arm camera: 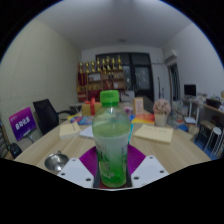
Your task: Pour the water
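Upright between the purple pads of the hand-held gripper, which is clamped on it, stands a clear plastic bottle with a green cap, holding pale liquid, above the wooden desk near a small metal cup.

Gripper clamped around bottle

The bottle hides the hand-held gripper pads' contact.
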`<state>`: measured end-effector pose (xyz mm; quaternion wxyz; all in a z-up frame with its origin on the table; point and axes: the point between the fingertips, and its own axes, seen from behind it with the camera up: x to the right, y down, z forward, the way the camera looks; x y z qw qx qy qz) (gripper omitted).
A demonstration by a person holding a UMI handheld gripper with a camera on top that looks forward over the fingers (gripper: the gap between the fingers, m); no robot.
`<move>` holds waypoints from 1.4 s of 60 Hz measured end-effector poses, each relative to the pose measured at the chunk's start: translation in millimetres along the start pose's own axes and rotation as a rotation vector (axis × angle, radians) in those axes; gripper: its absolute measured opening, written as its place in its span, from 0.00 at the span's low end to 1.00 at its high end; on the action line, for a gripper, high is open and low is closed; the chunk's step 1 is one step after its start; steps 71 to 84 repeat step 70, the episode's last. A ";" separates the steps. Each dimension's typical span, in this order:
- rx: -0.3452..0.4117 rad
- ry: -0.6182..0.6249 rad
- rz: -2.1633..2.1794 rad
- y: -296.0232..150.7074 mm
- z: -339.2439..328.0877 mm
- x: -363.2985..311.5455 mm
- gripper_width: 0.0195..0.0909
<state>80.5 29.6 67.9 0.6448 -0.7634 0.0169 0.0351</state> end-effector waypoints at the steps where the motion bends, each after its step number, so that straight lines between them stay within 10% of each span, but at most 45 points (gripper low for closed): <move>1: 0.023 -0.005 -0.009 -4.8 -2.3 -2.1 0.24; 13: 0.037 -0.011 -0.051 -4.1 1.3 -5.3 0.30; 20: -0.023 -0.015 -0.058 -2.8 6.0 -3.0 0.50; 27: -0.080 -0.025 -0.082 -6.3 -12.4 -3.5 0.93; 61: -0.116 -0.083 -0.033 -113.5 -251.8 -20.4 0.91; 84: -0.095 -0.065 -0.020 -125.1 -286.4 -14.1 0.90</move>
